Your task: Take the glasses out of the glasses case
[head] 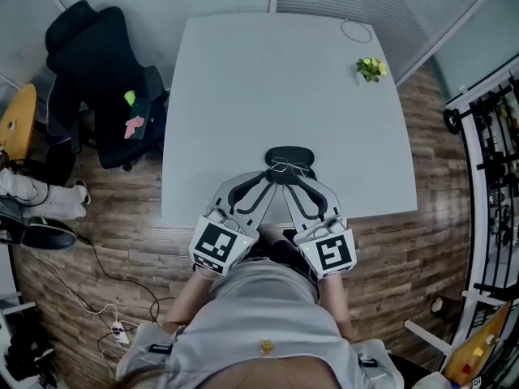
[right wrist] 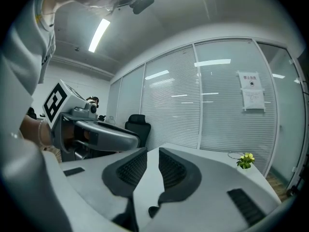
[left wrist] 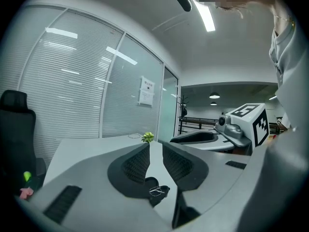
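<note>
A black oval glasses case (head: 289, 156) lies on the white table (head: 243, 96) close to its near edge. Thin wire-framed glasses (head: 289, 168) rest at the case's near side. Both grippers reach in from the table's front edge and converge on it. My left gripper (head: 271, 177) is just left of the glasses and my right gripper (head: 300, 177) just right of them. In the left gripper view the left gripper (left wrist: 155, 149) shows a narrow gap with nothing in it, and the glasses (left wrist: 156, 190) and case (left wrist: 150, 182) lie below. The right gripper (right wrist: 153, 153) is likewise open and holds nothing.
A small potted plant (head: 371, 69) and a thin wire ring (head: 355, 31) sit at the table's far right corner. A black office chair (head: 97, 79) stands left of the table. Cables lie on the wooden floor at the left, and a rack (head: 486, 136) stands at the right.
</note>
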A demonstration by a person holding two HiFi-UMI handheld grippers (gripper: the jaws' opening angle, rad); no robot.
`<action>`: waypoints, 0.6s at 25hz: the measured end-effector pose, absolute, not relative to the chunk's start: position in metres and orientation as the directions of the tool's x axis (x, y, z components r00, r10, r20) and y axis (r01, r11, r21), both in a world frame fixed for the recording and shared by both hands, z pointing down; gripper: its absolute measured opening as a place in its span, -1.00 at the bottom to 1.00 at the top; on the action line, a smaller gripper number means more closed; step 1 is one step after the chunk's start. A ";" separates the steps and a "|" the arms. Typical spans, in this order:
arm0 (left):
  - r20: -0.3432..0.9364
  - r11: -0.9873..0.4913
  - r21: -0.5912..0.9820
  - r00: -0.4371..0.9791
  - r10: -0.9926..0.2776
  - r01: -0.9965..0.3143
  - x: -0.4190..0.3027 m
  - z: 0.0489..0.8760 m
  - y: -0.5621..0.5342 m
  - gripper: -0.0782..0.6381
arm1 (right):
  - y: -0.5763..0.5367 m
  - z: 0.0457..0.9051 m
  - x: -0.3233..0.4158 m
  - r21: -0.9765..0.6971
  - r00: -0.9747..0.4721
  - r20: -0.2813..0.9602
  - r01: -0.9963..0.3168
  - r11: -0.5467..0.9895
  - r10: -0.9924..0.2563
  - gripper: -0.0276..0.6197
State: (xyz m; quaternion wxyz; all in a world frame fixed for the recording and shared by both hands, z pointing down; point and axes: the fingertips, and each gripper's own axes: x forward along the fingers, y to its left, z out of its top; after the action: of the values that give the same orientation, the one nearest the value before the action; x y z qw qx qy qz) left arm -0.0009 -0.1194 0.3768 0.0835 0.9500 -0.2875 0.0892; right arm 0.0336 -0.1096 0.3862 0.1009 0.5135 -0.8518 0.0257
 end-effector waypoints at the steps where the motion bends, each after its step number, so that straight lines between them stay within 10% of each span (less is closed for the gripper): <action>1: 0.215 -0.823 0.108 0.821 -0.529 -0.558 -0.003 0.377 -0.122 -0.51 | -0.112 0.387 0.032 0.060 -0.447 0.201 -0.883 0.466 -0.872 -0.66; 15: 0.200 -0.835 0.121 0.837 -0.509 -0.536 -0.006 0.380 -0.141 -0.51 | -0.132 0.391 0.029 0.066 -0.430 0.204 -0.890 0.451 -0.879 -0.66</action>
State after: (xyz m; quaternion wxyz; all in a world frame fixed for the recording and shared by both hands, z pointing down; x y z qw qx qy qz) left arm -0.0060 -0.1407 0.3797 0.0863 0.9546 -0.2737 0.0802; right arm 0.0292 -0.1321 0.3906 0.1047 0.5234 -0.8452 0.0255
